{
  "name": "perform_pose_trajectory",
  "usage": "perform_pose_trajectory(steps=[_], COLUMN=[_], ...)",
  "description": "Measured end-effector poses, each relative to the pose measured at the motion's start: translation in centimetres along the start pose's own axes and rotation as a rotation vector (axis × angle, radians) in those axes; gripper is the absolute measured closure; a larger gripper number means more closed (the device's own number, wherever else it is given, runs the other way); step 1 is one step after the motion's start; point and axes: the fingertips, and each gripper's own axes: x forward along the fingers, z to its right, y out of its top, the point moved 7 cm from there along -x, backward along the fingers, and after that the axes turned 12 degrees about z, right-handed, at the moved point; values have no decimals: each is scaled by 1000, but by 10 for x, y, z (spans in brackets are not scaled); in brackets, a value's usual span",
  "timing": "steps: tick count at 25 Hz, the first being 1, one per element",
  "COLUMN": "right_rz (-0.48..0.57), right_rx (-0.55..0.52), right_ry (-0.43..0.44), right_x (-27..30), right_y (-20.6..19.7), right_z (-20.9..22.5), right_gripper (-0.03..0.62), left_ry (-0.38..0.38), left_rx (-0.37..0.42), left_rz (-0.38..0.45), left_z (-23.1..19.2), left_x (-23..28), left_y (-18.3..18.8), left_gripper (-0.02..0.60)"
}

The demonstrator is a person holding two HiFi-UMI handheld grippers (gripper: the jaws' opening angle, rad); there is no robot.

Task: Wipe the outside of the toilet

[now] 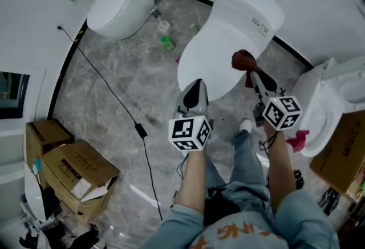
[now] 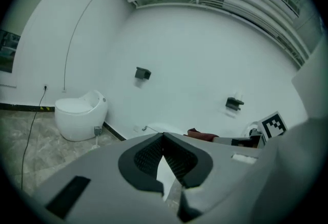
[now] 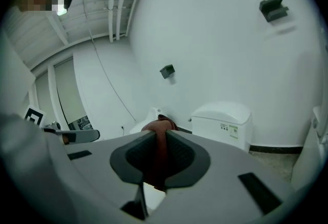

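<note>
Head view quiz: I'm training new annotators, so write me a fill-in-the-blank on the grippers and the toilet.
The right gripper is shut on a dark red ____.
The left gripper is shut and holds ____.
The lid of the middle toilet is ____.
Missing words: cloth; nothing; closed.

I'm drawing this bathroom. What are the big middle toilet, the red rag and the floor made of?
The toilet is probably glazed ceramic: smooth, white, slightly shiny. Its lid may be plastic. The rag, pinched in the right claw, looks like soft cloth, since it bunches and folds. The floor looks like polished grey stone or tile, with pale veins.
</note>
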Motion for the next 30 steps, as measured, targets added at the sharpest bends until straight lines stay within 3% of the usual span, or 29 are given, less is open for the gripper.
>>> perform_pose_trajectory(steps=[3,5,11,13,17,22,27,30], right_rz=[45,93,302,358,370,346,338,353], right_rx=[-34,-46,-32,-95,-239,-293,-329,-338], right_ry=[26,41,-9,8,77,100,120,134], right_x=[-2,-5,-10,-4,-19,-20,-10,-8], right_y=[44,73,155,179,195,187,187,187], right_z=[-44,-70,-137,-160,-182,-189,-198,-200], right_gripper=[553,553,553,553,554,554,554,554], left_ry=[21,7,54,76,82,16,14,11], left_rx=[-75,-85,84,134,195,226,239,219], left_rz=[94,126,203,240,282,333,313,350], left_z=[2,7,23,29,40,44,45,41], left_x=[-18,-27,-52,-48,-54,-60,-57,-59], left_y=[56,91,176,195,213,229,228,232], left_gripper=[586,586,586,586,586,586,586,586])
